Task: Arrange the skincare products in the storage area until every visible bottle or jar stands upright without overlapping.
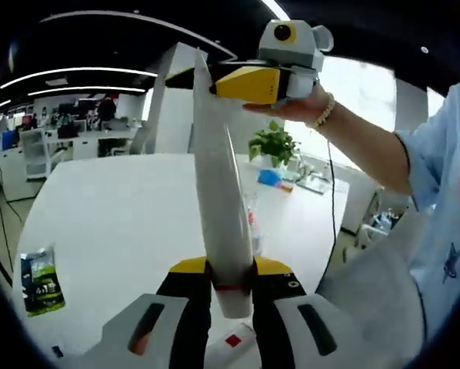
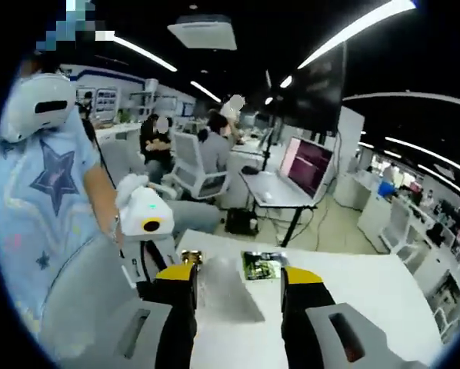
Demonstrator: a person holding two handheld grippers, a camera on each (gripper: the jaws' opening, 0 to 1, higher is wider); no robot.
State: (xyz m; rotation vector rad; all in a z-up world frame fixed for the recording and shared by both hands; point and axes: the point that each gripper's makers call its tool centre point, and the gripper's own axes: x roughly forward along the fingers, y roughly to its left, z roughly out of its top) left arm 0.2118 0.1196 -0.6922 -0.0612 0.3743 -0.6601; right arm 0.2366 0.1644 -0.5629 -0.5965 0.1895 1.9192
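Skincare tube [image 1: 218, 200], white and long, was held up in the air above the white tabletop [image 1: 115, 231], well clear of it. Left gripper [image 1: 230, 286] had its fingers closed on the tube's capped lower end, red band just at the grip. Right gripper [image 1: 249, 83] came in from the upper right of the left gripper view, its yellow fingers at the tube's crimped top end; looked like a pinch on the tip, but contact was hard to confirm. In the right gripper view the right gripper [image 2: 238, 286] showed its fingers part open with a silvery flat tube end [image 2: 226, 296] between them; cannot tell if they actually clamped it.

Green sachet [image 1: 41, 280] lay flat on the tabletop at left, apart from everything. A small white item with a red mark [image 1: 231, 342] sat below the left gripper, partly hidden.

Step in hand, as judged: two-handed reorienting of the tube before placing. Next move probably calls for turning it cap-down, lowering to a bare spot away from the sachet, releasing the top end first so it stands.
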